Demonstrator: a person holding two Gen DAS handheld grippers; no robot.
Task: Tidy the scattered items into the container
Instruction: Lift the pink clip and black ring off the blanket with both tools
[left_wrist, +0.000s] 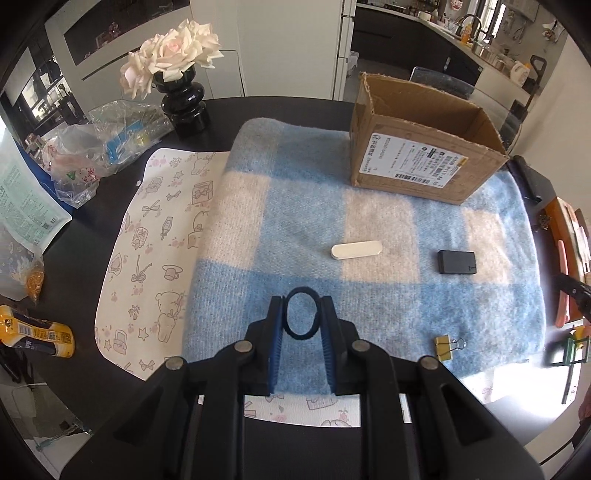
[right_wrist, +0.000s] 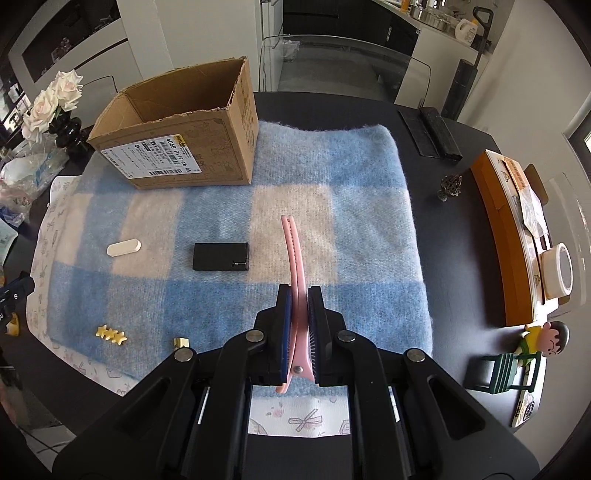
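My left gripper (left_wrist: 301, 301) is shut on a black hair tie (left_wrist: 300, 334), held above the blue-and-white checked blanket (left_wrist: 295, 206). My right gripper (right_wrist: 299, 291) is shut on a pink hair clip (right_wrist: 293, 251), its tip pointing forward over the blanket (right_wrist: 332, 177). The open cardboard box (left_wrist: 417, 147) stands at the blanket's far side; it also shows in the right wrist view (right_wrist: 177, 140). On the blanket lie a white oblong piece (left_wrist: 356, 251) (right_wrist: 124, 248), a black rectangular block (left_wrist: 457, 262) (right_wrist: 221, 256), a gold binder clip (left_wrist: 447, 345) (right_wrist: 181, 343) and a yellow star clip (right_wrist: 110, 334).
A black vase of white roses (left_wrist: 184, 99) and plastic bags (left_wrist: 92, 155) sit at the left. A patterned mat (left_wrist: 159, 240) lies under the blanket. At the right are an orange box (right_wrist: 506, 236), tape roll (right_wrist: 557, 271), a figurine on a green chair (right_wrist: 524, 358) and a black case (right_wrist: 432, 133).
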